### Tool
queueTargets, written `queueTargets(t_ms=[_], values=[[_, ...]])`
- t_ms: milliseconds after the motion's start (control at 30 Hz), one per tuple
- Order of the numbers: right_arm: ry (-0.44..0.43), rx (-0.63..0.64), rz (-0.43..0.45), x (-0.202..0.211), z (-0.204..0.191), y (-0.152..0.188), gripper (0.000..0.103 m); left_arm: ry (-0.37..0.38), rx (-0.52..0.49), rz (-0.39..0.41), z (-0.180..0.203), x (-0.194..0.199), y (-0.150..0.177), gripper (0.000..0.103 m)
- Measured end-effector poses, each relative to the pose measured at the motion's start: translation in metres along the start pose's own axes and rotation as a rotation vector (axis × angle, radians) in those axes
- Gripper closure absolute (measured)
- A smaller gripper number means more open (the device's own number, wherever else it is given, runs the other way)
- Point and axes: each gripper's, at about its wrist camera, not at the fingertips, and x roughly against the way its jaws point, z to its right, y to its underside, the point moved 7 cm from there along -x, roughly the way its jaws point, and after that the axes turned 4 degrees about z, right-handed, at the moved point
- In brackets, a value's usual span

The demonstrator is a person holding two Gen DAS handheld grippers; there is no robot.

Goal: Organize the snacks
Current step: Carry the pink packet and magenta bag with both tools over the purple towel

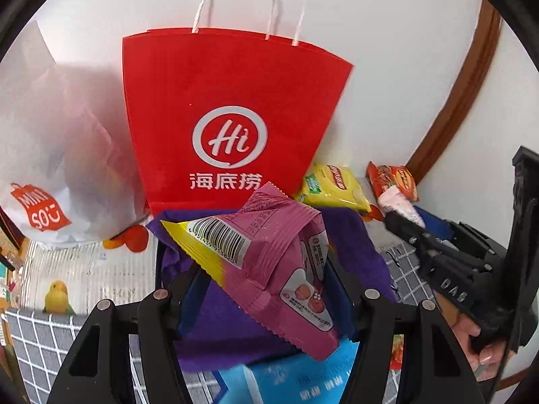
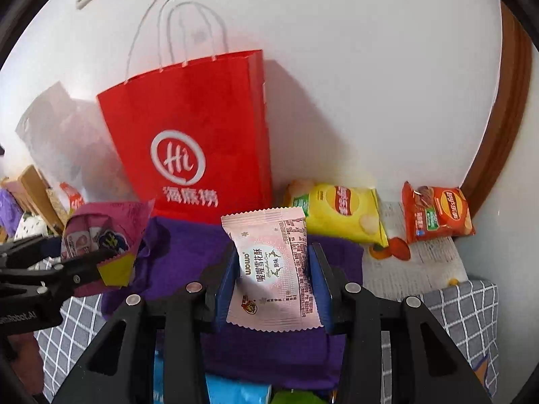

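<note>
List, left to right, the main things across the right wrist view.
Left gripper holding the magenta snack packet → red paper bag → pale pink snack packet in the right gripper → yellow chip bag → orange chip bag.

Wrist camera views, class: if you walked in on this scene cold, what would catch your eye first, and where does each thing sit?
The tall red paper bag with white handles stands upright against the white wall, dominating both views. In front of it, over a purple cloth, the left gripper clamps a magenta snack packet and the right gripper a pale pink one. To the right of the bag lie a yellow chip bag and an orange chip bag.
</note>
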Motion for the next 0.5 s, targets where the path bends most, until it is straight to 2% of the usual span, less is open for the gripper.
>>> queueTargets(t_ms=[133, 333, 500], values=[[-0.012, -0.016, -0.013, -0.021, 0.008, 0.001, 0.061, -0.007, 0.030, -0.019, -0.016, -0.023, -0.002, 0.041], [0.000, -0.063, -0.120, -0.067, 0.030, 0.026, 0.061, -0.025, 0.056, -0.063, -0.038, -0.059, 0.004, 0.041], [0.015, -0.053, -0.143, -0.081, 0.038, 0.032, 0.061, -0.057, 0.053, -0.101, -0.053, -0.077, 0.011, 0.041]])
